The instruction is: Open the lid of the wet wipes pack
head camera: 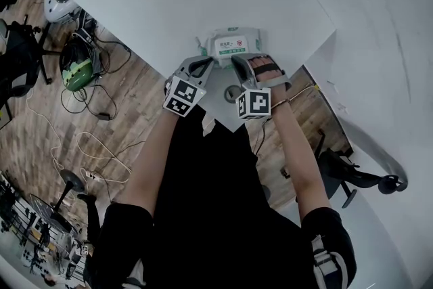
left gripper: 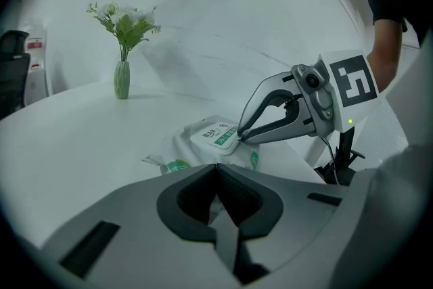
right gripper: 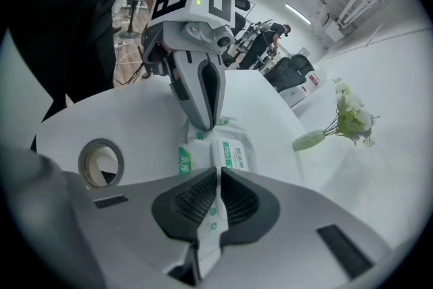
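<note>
The soft white wet wipes pack (head camera: 252, 36) lies crosswise just ahead: left gripper (head camera: 206, 61) seemingly pinches its left end, right gripper (head camera: 237, 61) clamps its near edge beside the flat rectangular lid (head camera: 230, 45).

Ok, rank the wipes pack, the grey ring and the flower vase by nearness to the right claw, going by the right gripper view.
1. Wipes pack: its wrapper sits clamped in the right claw.
2. Grey ring: close by, at the left.
3. Flower vase: far off on the right.
</note>
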Action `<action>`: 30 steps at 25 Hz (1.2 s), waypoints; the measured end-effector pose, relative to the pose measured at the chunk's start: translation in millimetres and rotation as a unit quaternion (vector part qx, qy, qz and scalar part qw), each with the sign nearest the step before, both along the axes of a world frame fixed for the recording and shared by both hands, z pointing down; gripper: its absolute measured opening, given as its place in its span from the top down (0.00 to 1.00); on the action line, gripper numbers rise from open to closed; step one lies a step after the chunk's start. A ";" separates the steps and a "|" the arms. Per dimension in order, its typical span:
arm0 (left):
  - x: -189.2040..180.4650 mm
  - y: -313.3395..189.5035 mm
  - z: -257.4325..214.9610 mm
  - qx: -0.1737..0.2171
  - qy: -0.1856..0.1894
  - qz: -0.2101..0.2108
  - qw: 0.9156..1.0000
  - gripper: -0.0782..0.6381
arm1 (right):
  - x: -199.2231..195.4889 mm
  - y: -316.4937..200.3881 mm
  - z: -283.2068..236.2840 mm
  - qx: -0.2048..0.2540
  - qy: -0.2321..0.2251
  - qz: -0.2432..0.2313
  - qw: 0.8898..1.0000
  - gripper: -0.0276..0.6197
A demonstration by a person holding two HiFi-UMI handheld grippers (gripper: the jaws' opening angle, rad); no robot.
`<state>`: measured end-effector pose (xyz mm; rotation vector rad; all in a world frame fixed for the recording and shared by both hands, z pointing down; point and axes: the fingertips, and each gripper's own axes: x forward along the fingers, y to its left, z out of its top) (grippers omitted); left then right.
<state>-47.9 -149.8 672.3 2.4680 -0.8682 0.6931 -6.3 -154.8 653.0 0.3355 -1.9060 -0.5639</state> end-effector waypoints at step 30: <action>-2.0 0.0 -4.2 -0.003 -0.003 0.008 1.000 0.86 | -2.1 -11.1 -28.8 0.013 -0.013 0.019 1.000 0.91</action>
